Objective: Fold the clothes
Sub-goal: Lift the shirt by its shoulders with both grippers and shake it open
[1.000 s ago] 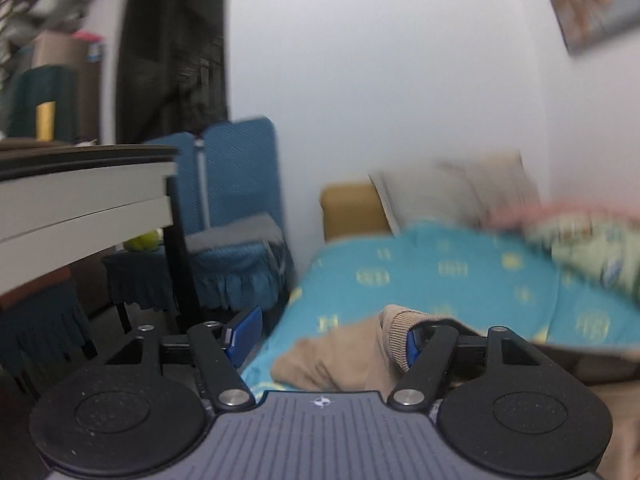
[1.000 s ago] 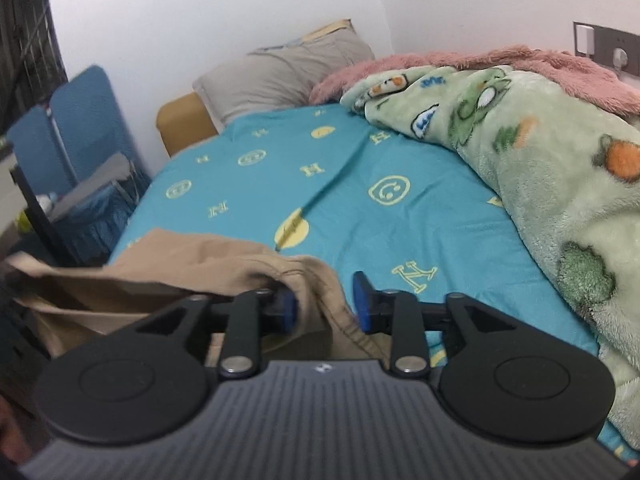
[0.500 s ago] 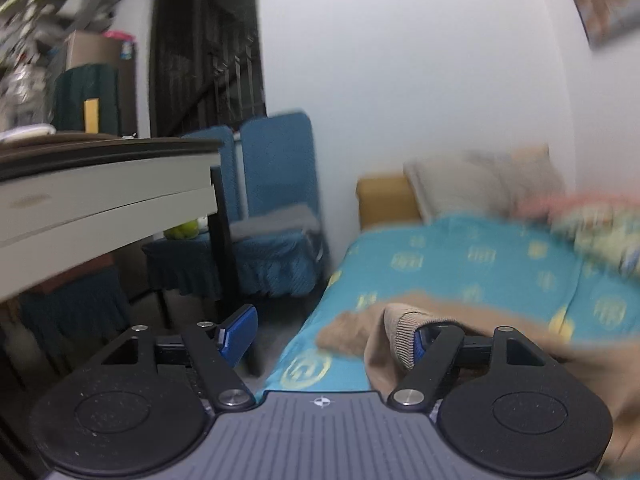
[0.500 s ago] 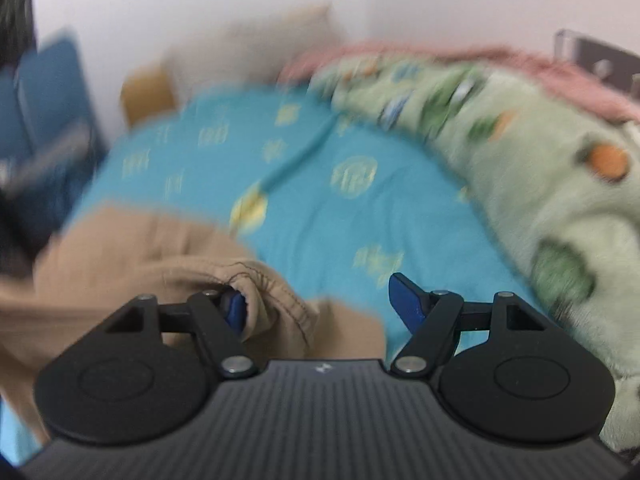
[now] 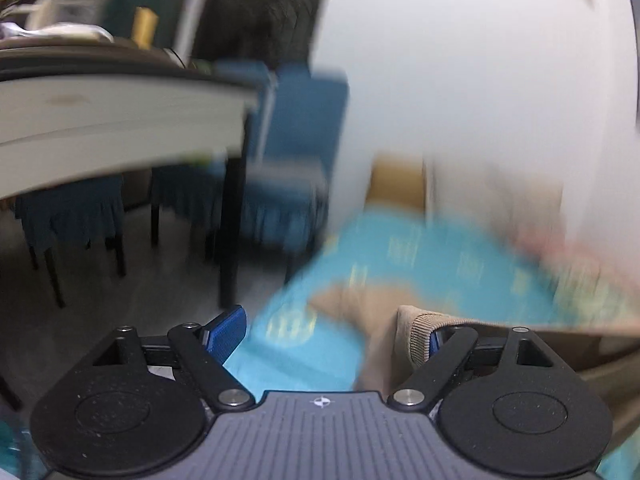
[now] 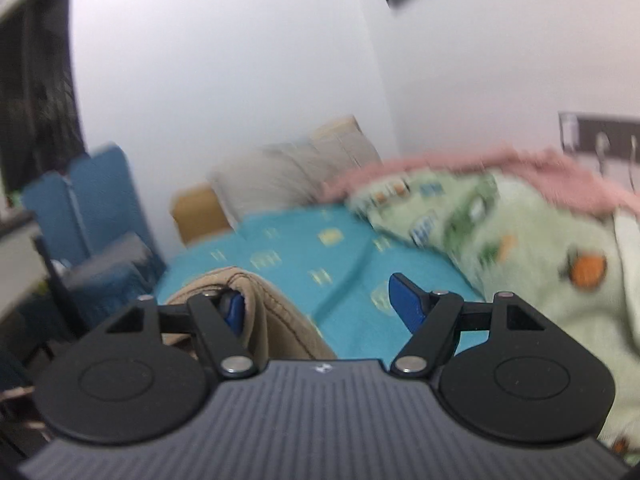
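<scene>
Both grippers' fingers stand wide: left gripper (image 5: 334,330) has the tan ribbed-cuff garment (image 5: 414,330) draped over its lower-right finger, right gripper (image 6: 320,308) its lower-left

Left wrist view: heavy motion blur over the bed sheet (image 5: 420,248), pillow and chairs (image 5: 280,184); sheet print unreadable. The tan garment (image 5: 416,332) covers the left gripper's (image 5: 332,332) right pad and runs off the right edge. Right wrist view: the garment (image 6: 272,312) partly hides the left pad (extent below the housing unseen).
</scene>
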`<state>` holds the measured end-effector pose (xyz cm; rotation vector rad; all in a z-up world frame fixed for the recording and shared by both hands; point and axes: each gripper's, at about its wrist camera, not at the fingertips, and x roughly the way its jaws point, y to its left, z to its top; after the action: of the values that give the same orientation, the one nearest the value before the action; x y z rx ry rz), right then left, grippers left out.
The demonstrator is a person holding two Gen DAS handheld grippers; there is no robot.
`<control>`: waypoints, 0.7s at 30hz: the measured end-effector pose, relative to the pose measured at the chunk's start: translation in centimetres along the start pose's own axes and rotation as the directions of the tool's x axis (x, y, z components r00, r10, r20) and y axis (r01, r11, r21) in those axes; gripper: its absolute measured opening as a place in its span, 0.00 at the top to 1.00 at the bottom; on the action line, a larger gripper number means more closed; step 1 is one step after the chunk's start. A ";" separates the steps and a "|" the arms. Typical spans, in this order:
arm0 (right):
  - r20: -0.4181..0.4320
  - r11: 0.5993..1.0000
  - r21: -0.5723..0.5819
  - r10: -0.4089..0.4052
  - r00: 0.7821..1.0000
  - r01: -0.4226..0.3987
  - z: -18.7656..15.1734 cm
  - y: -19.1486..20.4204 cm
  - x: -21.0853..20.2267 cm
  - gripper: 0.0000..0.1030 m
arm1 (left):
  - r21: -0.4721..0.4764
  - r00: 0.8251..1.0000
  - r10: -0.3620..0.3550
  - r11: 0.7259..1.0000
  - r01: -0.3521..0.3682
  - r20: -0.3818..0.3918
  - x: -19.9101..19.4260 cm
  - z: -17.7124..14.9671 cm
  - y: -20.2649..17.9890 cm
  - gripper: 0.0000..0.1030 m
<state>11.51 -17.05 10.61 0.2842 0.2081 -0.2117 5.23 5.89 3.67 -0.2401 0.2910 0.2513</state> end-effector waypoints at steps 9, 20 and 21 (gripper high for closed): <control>0.214 0.973 -0.053 0.230 0.949 -0.224 14.9 3.8 -10.4 0.29 | -0.038 0.934 -0.066 0.996 0.085 0.351 -12.9 15.1 0.0 0.16; 0.341 0.955 -0.003 0.279 0.898 -0.296 26.6 2.7 -25.1 0.27 | 0.070 0.856 -0.171 0.985 0.157 0.488 -29.4 28.1 -2.8 0.13; 0.341 0.956 0.005 0.274 0.899 -0.293 27.3 2.4 -25.7 0.21 | 0.061 0.860 -0.174 0.984 0.165 0.480 -30.1 28.8 -3.1 0.13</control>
<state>-7.76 -18.41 42.76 0.3258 -0.1816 0.0261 -14.61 4.44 40.37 -0.1765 -0.2285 0.1267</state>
